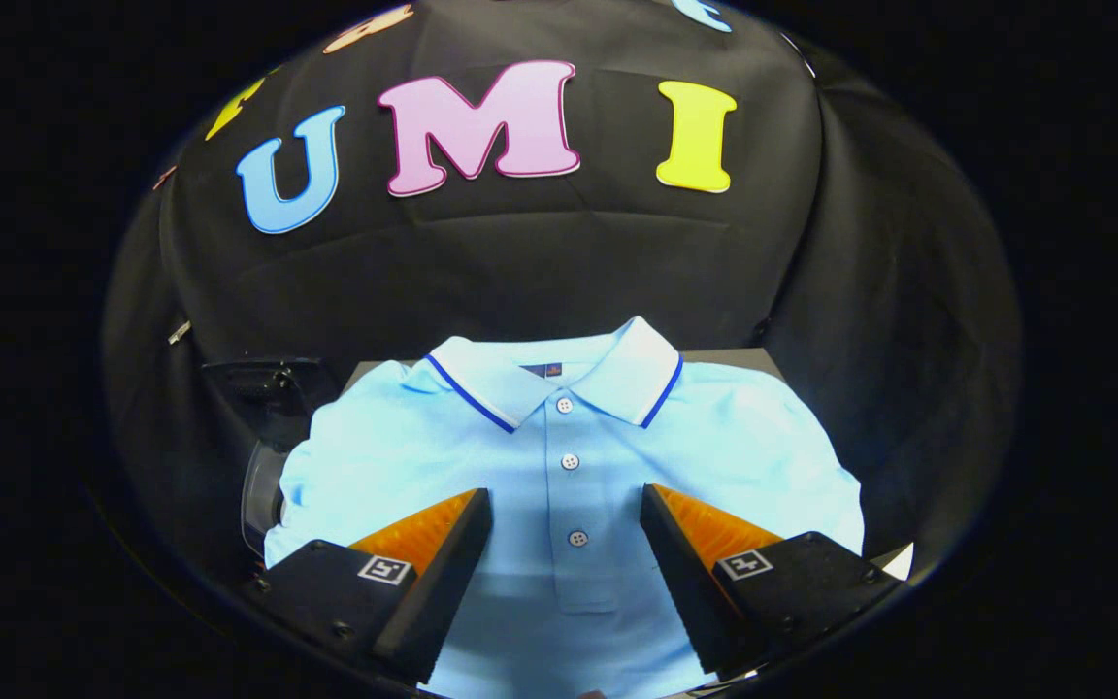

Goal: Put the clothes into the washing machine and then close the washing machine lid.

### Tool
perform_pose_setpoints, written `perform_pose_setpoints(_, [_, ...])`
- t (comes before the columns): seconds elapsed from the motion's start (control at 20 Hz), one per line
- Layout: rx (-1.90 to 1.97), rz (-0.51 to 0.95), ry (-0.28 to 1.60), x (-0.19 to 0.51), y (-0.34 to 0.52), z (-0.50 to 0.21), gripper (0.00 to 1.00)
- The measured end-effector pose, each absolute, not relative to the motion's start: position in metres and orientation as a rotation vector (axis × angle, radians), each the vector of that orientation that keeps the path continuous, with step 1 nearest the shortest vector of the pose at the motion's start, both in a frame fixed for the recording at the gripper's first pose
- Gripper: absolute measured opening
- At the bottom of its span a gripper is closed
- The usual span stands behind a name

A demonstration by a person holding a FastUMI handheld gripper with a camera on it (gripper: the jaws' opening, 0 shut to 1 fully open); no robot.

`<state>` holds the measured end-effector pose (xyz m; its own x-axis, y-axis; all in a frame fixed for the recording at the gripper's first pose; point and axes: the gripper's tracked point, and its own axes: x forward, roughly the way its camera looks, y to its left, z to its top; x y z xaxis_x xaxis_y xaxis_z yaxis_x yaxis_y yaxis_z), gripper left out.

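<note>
One garment is in play: a pale blue polo shirt (569, 456) spread flat on the dark worktop (734, 357), filling the lower centre of the frame, collar toward the black backdrop. The hand-held gripper (567, 510) hangs just above it with its fingers well apart, straddling the buttoned placket and touching nothing. The shirt looks like soft, light knit that would sag and trail when lifted, so a pinch of bunched fabric near the chest or collar seems wisest. Its ribbed collar has a dark blue stripe. A rounded, partly clear object (263, 490) sits at lower left, possibly the washing machine.
</note>
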<state>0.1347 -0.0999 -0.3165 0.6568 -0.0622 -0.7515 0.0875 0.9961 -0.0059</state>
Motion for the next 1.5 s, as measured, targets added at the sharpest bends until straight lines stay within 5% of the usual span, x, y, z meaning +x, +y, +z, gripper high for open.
perform_pose_setpoints(0.65, [0.012, -0.118, 1.079, 0.134, -0.098, -0.33, 0.97])
perform_pose_setpoints(0.75, [-0.003, -0.112, 1.11, 0.134, -0.095, -0.331, 0.82])
perform_pose_setpoints(1.0, [-0.009, -0.081, 1.148, 0.135, -0.093, -0.332, 0.81])
perform_pose_setpoints(1.1, [-0.004, -0.094, 1.134, 0.132, -0.095, -0.33, 0.39])
perform_pose_setpoints(1.5, [0.015, -0.119, 1.155, 0.134, -0.091, -0.334, 0.39])
